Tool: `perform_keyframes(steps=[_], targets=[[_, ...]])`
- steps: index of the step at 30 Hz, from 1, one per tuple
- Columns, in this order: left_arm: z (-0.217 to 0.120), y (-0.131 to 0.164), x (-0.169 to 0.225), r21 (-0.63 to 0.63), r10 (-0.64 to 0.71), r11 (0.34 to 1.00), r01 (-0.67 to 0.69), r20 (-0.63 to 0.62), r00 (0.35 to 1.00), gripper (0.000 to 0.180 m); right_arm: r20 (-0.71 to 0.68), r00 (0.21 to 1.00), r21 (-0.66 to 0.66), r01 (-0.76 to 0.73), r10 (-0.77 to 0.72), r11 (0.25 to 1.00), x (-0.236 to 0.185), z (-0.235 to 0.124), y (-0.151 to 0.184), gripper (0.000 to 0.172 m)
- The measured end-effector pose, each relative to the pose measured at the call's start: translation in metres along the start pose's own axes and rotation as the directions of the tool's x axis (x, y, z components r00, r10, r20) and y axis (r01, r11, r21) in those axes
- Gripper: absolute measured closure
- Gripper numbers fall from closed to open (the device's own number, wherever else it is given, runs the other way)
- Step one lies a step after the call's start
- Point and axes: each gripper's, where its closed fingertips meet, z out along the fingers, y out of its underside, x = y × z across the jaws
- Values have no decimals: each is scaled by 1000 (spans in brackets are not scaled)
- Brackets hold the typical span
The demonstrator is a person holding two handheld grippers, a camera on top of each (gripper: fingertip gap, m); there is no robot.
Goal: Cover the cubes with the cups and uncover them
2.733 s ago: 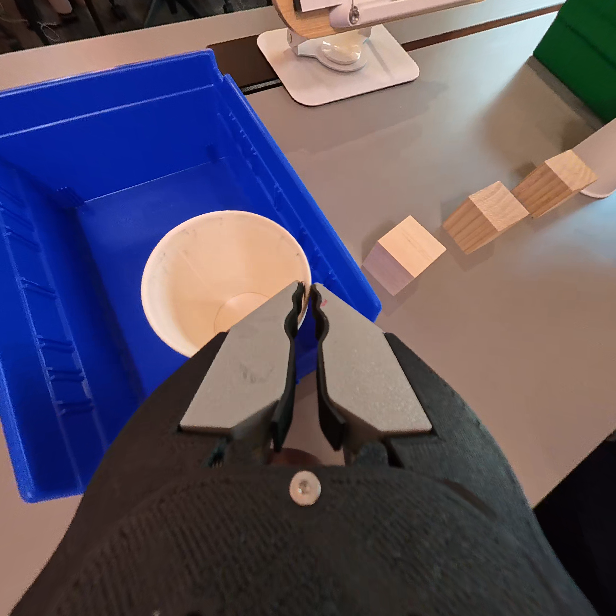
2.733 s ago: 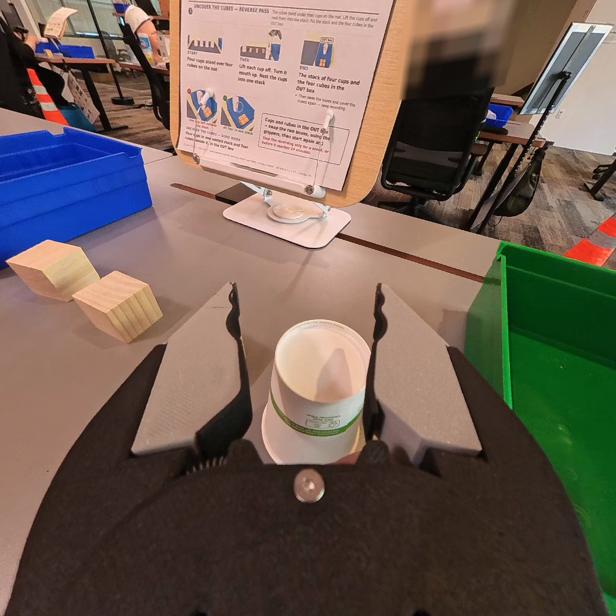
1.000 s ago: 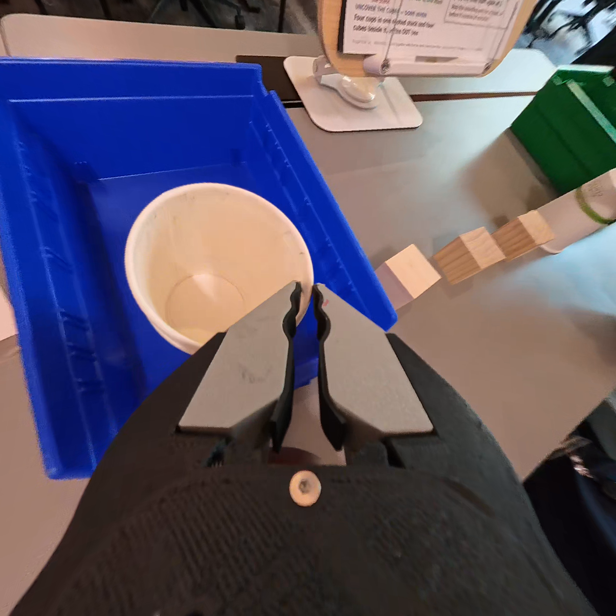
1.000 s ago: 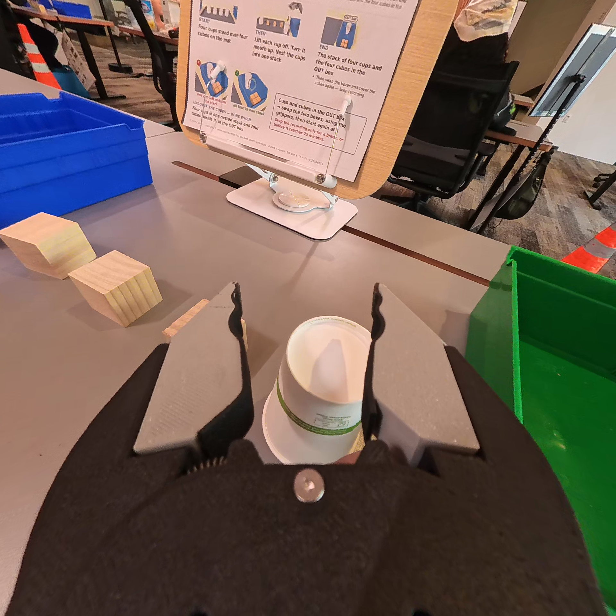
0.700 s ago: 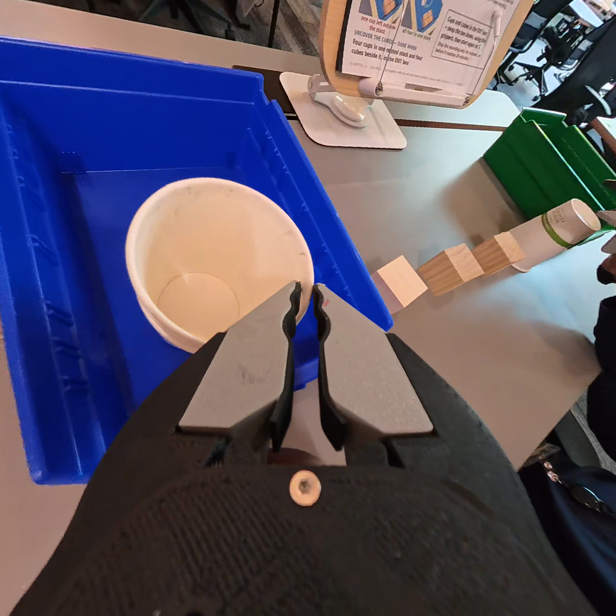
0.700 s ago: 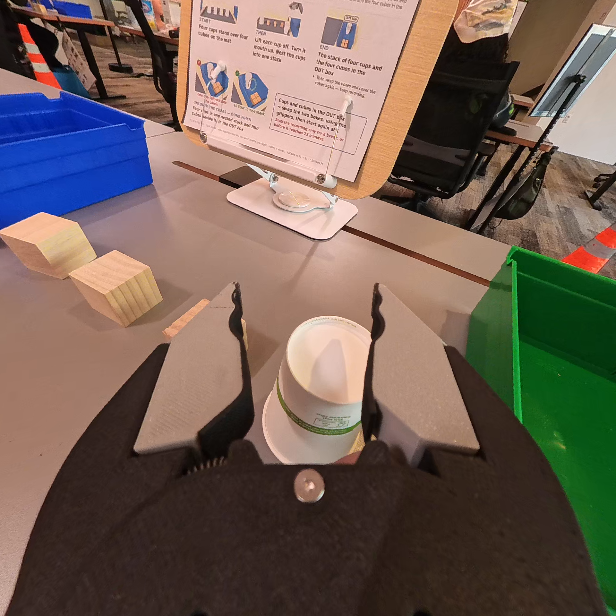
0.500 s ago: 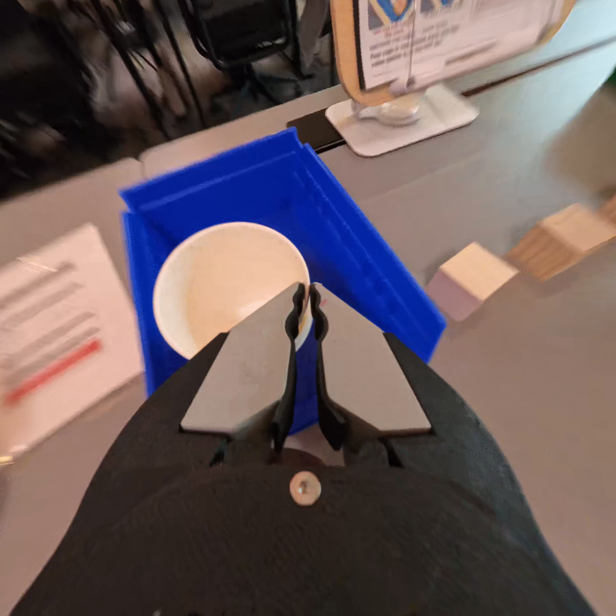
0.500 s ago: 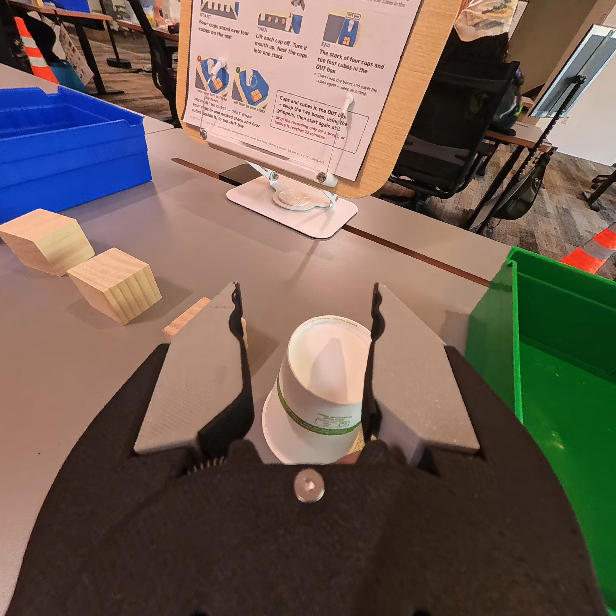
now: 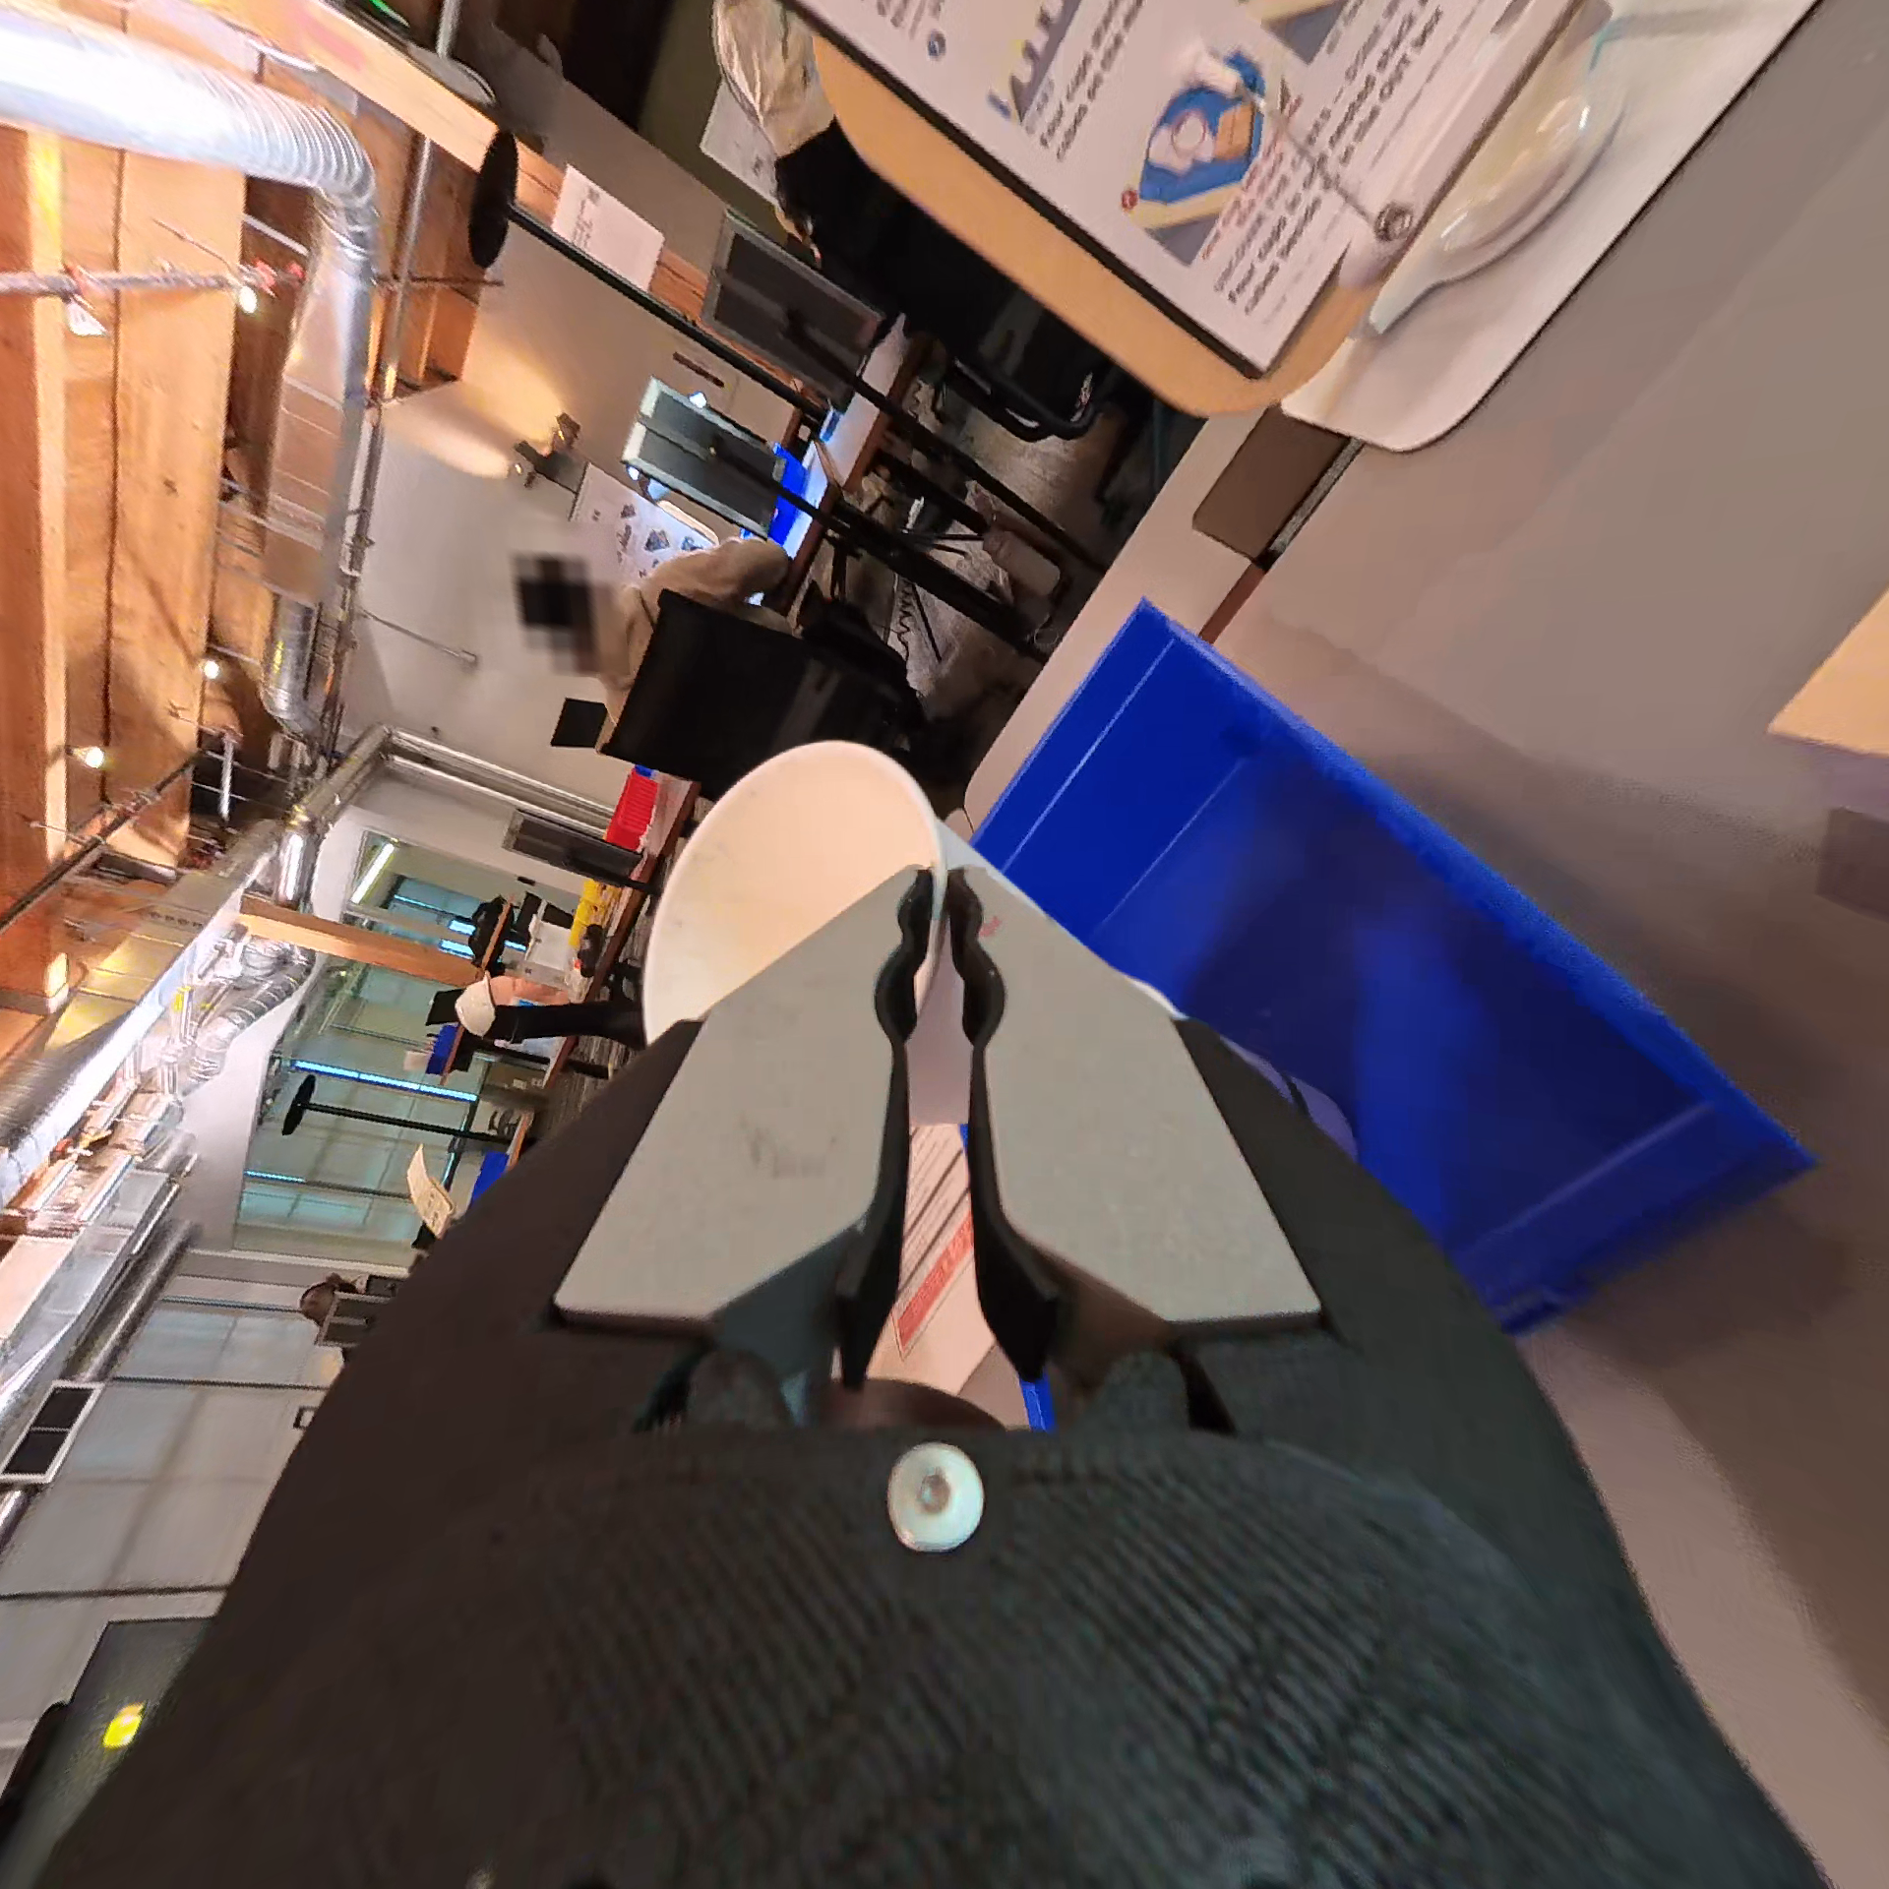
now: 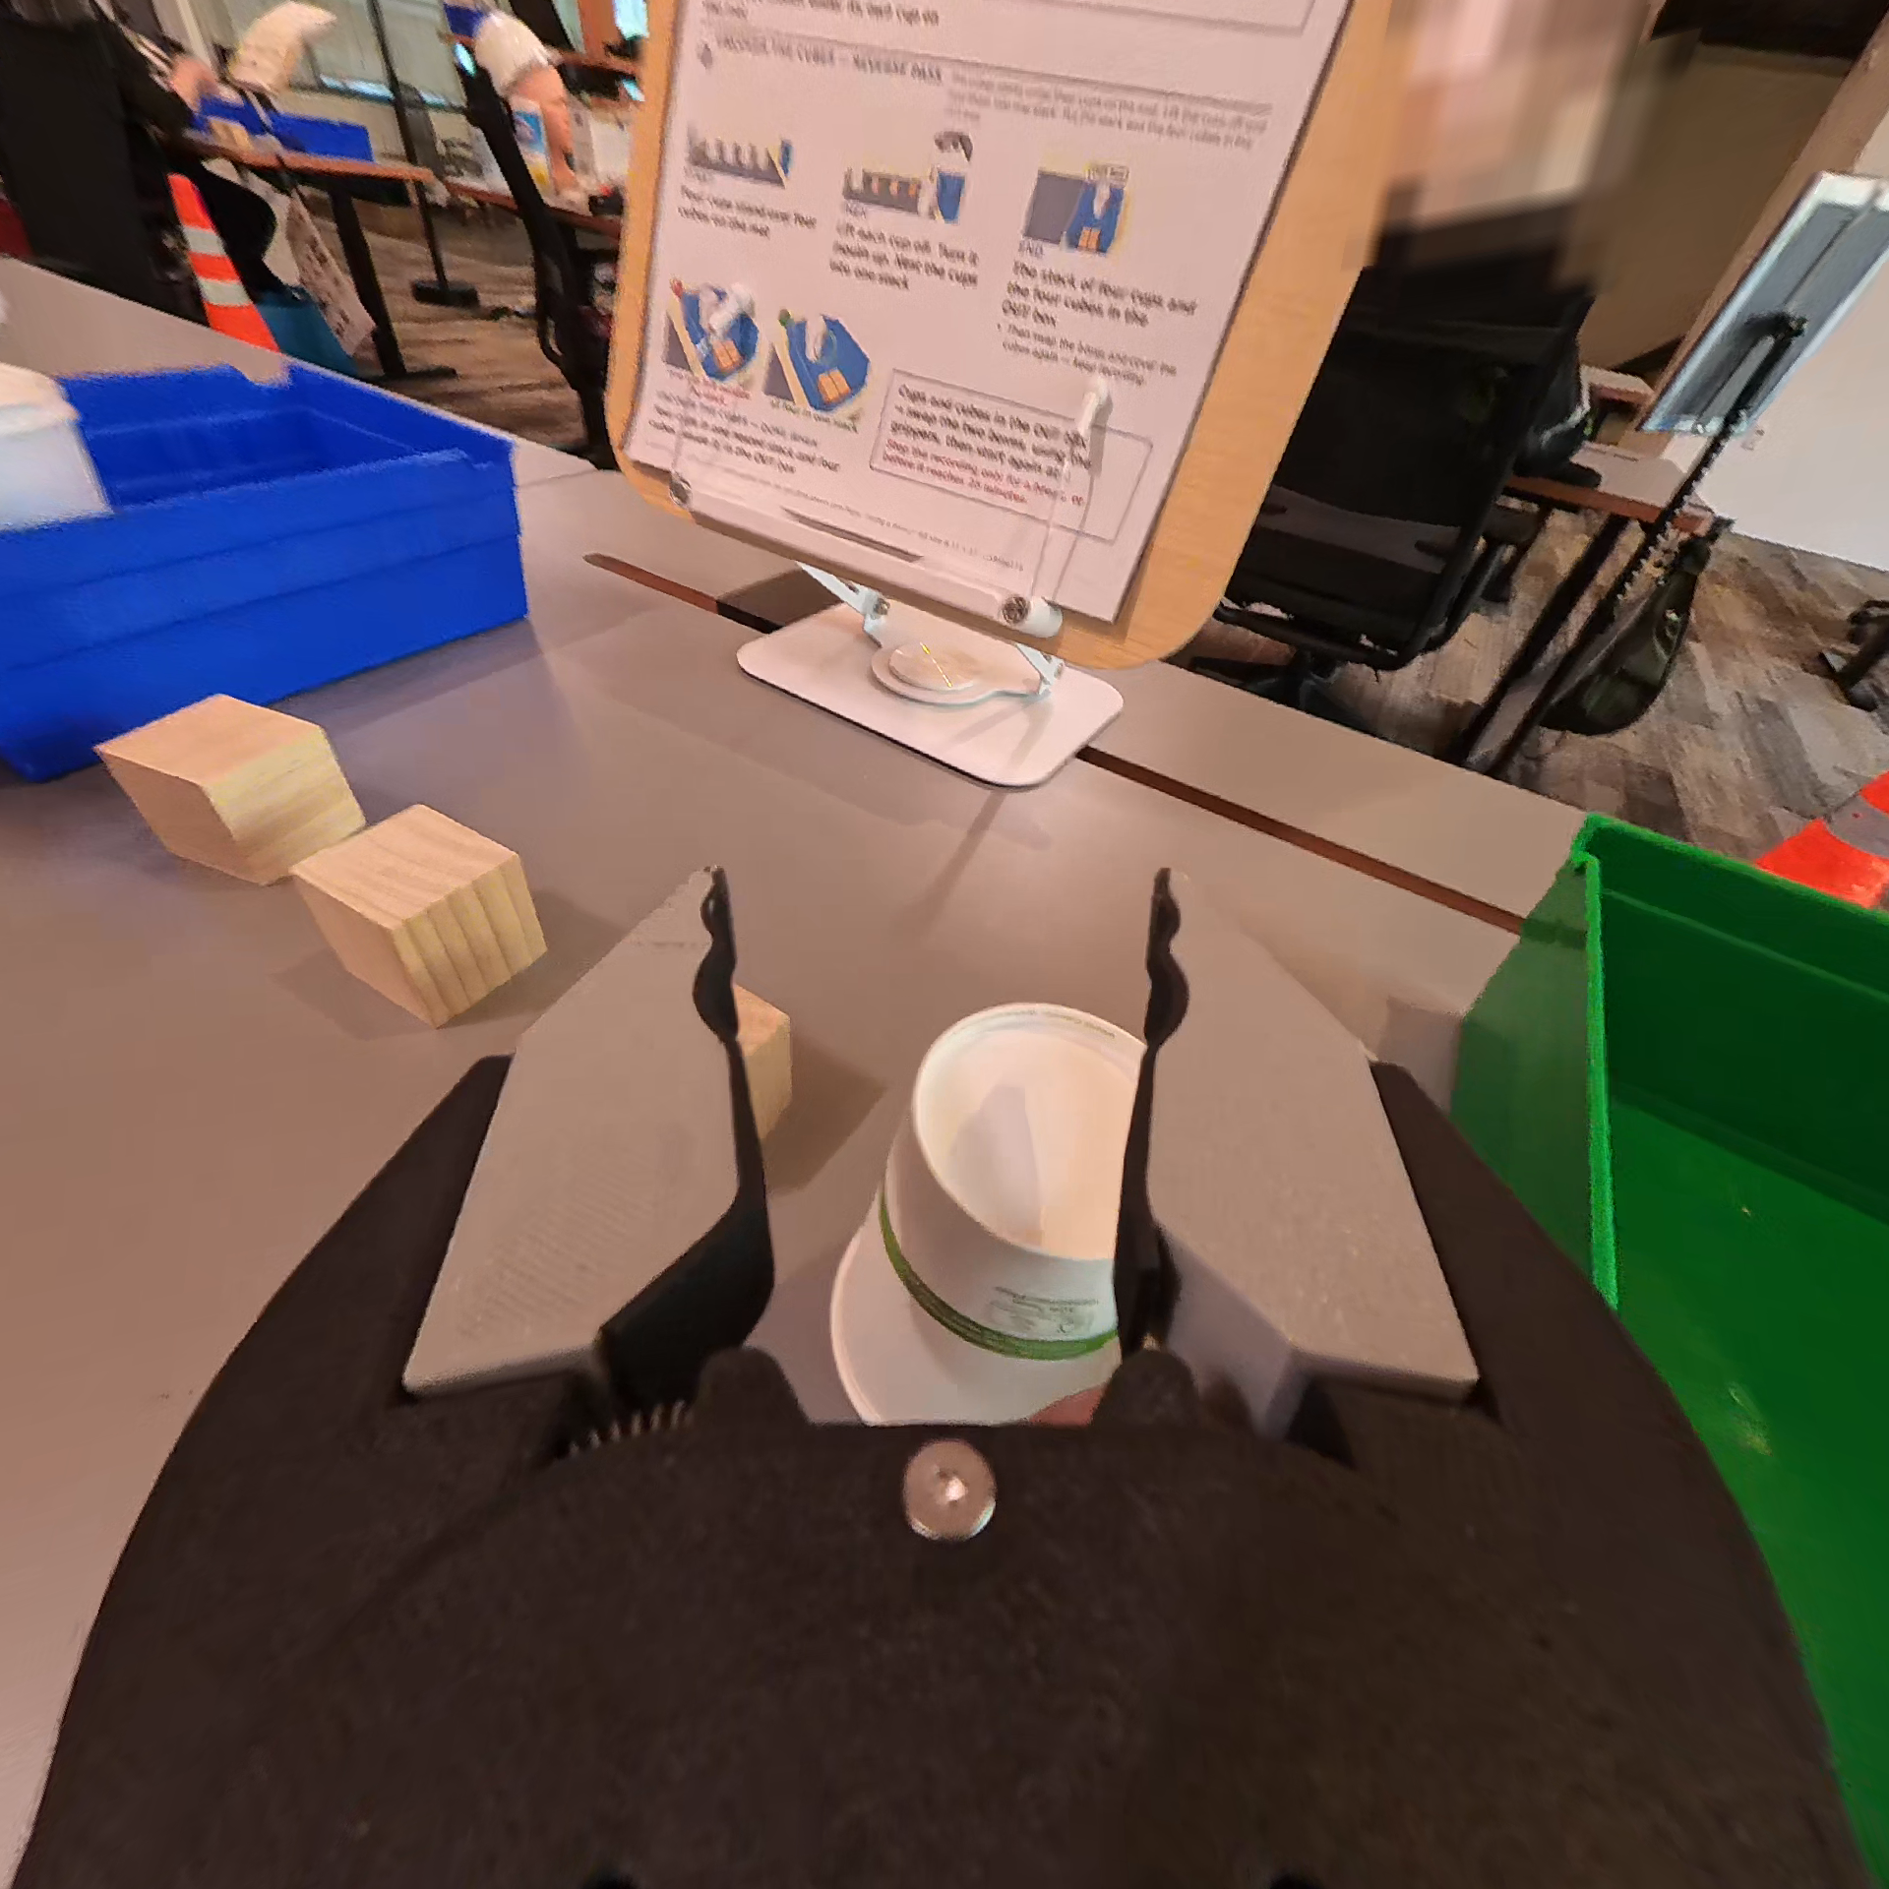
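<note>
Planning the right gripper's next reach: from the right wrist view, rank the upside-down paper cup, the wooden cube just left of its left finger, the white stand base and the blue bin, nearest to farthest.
1. Paper cup: between the open fingers, toward the right one.
2. Wooden cube: beside the left finger.
3. Stand base: straight ahead.
4. Blue bin: far left.

A grey table [image 10: 920, 838] carries a blue bin [image 10: 256, 572] at the left and a green bin [image 10: 1738, 1124] at the right. At the far edge of the table, a wooden board with a printed instruction sheet [image 10: 971, 286] stands tilted on a white flat-base stand [image 10: 930, 685]. A dark seam strip [image 10: 1308, 838] runs across the tabletop behind the stand. Beyond the table are black office chairs [image 10: 1411, 511], an orange-and-white traffic cone [image 10: 220, 276] and further desks. The left wrist view, rolled sideways, shows wooden ceiling beams [image 9: 92, 409], a silver ventilation duct [image 9: 337, 256] and the blue bin [image 9: 1380, 971].
</note>
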Motion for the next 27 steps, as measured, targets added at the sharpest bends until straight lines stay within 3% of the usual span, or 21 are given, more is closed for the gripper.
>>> perform_keyframes(steps=[3, 5, 8, 10, 15, 18, 20, 23, 27], targets=[[-14, -24, -1, 51, -34, 998, 34, -18, 999, 179, 119, 993, 98, -31, 19, 995, -20, -10, -19, 90], [-27, -47, 2, 118, -74, 990, 80, -55, 996, 179, 298, 953, 149, -93, 45, 984, -48, -20, -33, 79], [-50, -89, 10, 231, -148, 956, 178, -140, 979, 179, 620, 780, 177, -246, 85, 953, -102, -46, -56, 73], [-67, -121, 19, 314, -188, 916, 250, -215, 958, 180, 748, 655, 147, -315, 103, 938, -129, -57, -65, 70], [-110, -205, 41, 512, -218, 757, 406, -388, 896, 180, 846, 485, 37, -466, 220, 884, -167, -42, -72, 69], [-133, -247, 46, 595, -244, 635, 492, -451, 859, 180, 891, 323, -78, -583, 319, 809, -186, -34, -76, 67], [-147, -270, 48, 631, -272, 538, 558, -497, 824, 180, 906, 235, -130, -637, 352, 760, -197, -30, -82, 61], [-160, -295, 67, 615, -293, 418, 669, -606, 739, 180, 920, 178, -116, -729, 350, 674, -198, -27, -101, 58], [-149, -299, 111, 590, -288, 453, 669, -613, 736, 180, 942, 151, -55, -811, 300, 582, -182, -35, -119, 58]])
